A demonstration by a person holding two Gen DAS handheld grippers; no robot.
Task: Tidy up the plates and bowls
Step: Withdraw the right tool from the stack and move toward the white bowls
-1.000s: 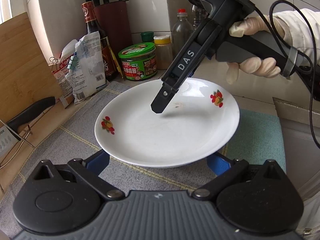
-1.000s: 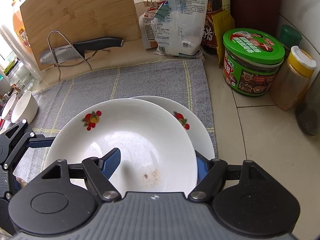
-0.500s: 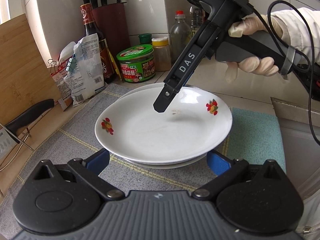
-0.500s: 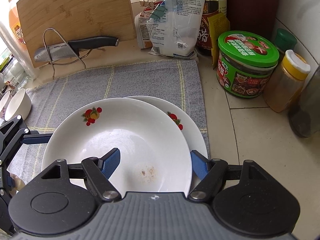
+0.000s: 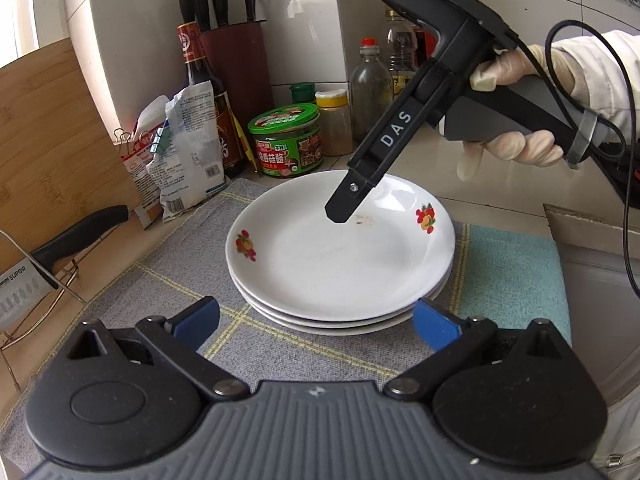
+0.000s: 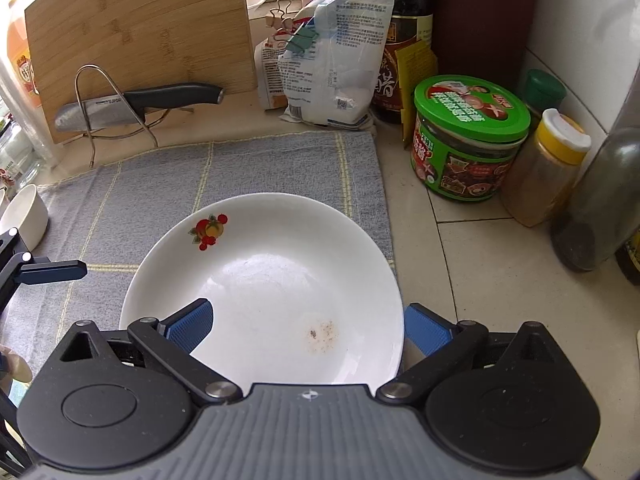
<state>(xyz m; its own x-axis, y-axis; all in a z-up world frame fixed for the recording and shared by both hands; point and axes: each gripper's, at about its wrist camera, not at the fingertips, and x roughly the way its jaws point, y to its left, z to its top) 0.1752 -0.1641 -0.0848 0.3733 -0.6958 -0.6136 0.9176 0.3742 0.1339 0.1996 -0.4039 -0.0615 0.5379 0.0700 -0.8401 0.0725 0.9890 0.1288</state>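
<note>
A white plate with red fruit prints (image 5: 340,264) lies on top of a stack of like plates (image 5: 344,322) on the grey cloth (image 5: 168,280). It also shows in the right wrist view (image 6: 272,280), with a brown stain near its close rim. My left gripper (image 5: 316,324) is open and empty, just short of the stack's near edge. My right gripper (image 6: 308,330) is open, its blue pads (image 6: 424,330) spread over the plate's near rim and off it. From the left wrist view, the right gripper (image 5: 340,212) hangs above the plate.
A green-lidded jar (image 6: 468,140), a yellow-capped spice jar (image 6: 548,168), bottles (image 5: 370,88) and bags (image 6: 332,60) stand behind the plates. A knife on a wire stand (image 6: 136,106) and a cutting board (image 6: 136,40) are at the back left. A small white bowl (image 6: 24,216) sits at the left edge.
The top plate has come down onto the stack and centred over it. The left gripper has drawn back from it. The right gripper has opened wider.
</note>
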